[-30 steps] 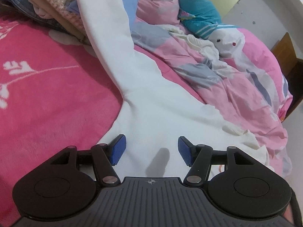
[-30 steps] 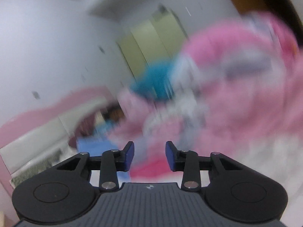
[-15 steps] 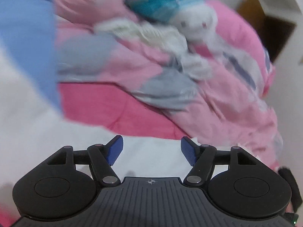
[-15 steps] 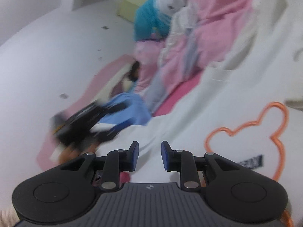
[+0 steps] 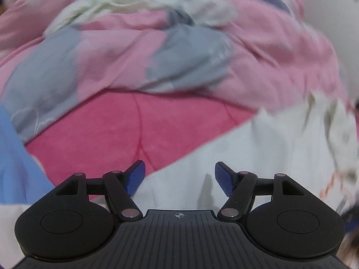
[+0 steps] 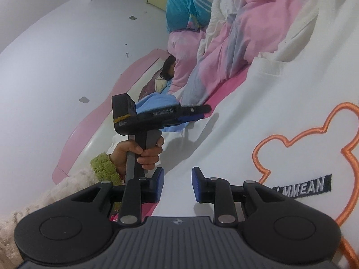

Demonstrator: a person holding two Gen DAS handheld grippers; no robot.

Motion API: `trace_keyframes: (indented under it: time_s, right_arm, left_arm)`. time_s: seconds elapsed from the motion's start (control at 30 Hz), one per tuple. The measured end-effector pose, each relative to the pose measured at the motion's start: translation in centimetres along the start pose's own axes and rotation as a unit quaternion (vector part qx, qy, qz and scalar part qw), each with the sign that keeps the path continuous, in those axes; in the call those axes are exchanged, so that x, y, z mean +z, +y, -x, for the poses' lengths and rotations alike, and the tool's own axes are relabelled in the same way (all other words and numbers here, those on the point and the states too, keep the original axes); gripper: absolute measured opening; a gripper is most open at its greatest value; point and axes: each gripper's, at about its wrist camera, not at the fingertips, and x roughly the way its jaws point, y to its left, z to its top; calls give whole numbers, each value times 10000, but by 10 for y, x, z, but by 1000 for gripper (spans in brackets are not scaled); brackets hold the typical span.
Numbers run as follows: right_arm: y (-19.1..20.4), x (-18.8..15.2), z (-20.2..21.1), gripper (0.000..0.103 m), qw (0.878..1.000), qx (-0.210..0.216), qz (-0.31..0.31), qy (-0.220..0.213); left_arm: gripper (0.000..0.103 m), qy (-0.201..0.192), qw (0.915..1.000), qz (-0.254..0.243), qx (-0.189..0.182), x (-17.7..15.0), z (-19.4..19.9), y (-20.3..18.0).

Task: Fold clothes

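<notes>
A white sweatshirt (image 6: 258, 121) with an orange bear outline (image 6: 314, 134) and a black word label (image 6: 303, 186) lies spread on the pink bed. My right gripper (image 6: 177, 183) hovers low over its near edge, jaws a narrow gap apart with nothing pinched. In the right wrist view a hand (image 6: 143, 152) in a green sleeve holds my left gripper (image 6: 199, 112) over the sweatshirt's far side. My left gripper (image 5: 179, 177) stands open and empty above the white sweatshirt (image 5: 258, 157), at its edge by the pink bedspread (image 5: 134, 130).
A rumpled pink and grey quilt (image 5: 179, 51) fills the back of the bed. Blue cloth (image 5: 13, 161) lies at the left. A teal and white plush toy (image 6: 190, 4) sits by the white wall (image 6: 67, 44), and a pink headboard (image 6: 89, 116) runs below it.
The left gripper swung sideways from the white sleeve and clothes pile toward the quilt, its jaws a little wider. The right gripper came down from facing the room to just above the sweatshirt.
</notes>
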Motion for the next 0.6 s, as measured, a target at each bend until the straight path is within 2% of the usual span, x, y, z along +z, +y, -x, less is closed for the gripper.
trace_keyframes:
  time_s: [0.2, 0.37, 0.43, 0.5, 0.53, 0.6]
  right_arm:
    - [-1, -1, -1, 30, 10000, -21, -26, 60]
    - [-3, 0, -1, 30, 9999, -45, -91, 103]
    - [-4, 1, -2, 30, 9998, -51, -126, 121]
    - [-5, 2, -3, 30, 9998, -59, -145, 130]
    - [-5, 2, -3, 30, 9998, -63, -146, 131]
    - [-5, 1, -3, 30, 9998, -70, -144, 133]
  left_arm:
    - [69, 156, 9973, -683, 201, -2, -5, -4]
    - [69, 125, 9972, -716, 148, -5, -16, -4]
    - [64, 60, 9972, -739, 119, -7, -17, -5]
    - [48, -10, 9968, -796, 59, -9, -17, -7]
    - [44, -63, 9963, -854, 72, -10, -16, -10]
    - [18, -172, 9951, -973, 107, -12, -14, -15]
